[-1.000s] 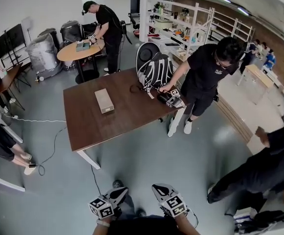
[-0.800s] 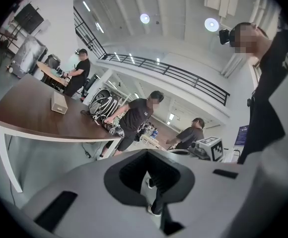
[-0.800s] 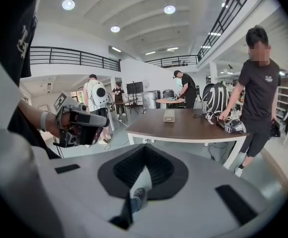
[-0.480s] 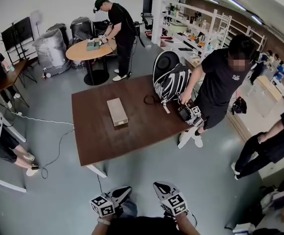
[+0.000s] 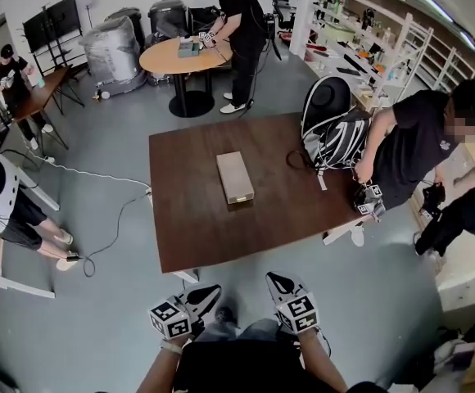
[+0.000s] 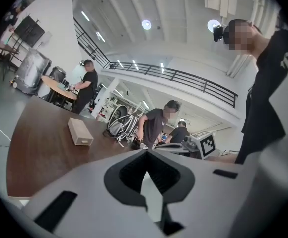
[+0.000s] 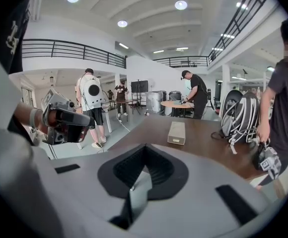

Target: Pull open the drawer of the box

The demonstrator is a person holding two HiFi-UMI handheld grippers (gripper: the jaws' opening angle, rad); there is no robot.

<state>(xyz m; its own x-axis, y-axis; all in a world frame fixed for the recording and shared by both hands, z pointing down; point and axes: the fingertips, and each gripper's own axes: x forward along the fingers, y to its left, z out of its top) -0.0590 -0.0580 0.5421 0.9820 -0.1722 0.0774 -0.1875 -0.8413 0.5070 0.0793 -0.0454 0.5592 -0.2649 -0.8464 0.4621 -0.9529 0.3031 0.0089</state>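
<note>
Both closed and empty, the grey left gripper point(image 5: 207, 295) and right gripper point(image 5: 275, 282) hang off the dark wooden table's point(image 5: 190, 223) near edge, so the beige oblong box point(image 5: 234, 175) mid-table likely needs approaching, jaws opened.

In the head view the box point(image 5: 234, 177) on the tabletop point(image 5: 190, 219) is too small for its drawer front to be made out. Nearer than the box, the left gripper point(image 6: 145, 155) hides the tabletop's edge.
</note>
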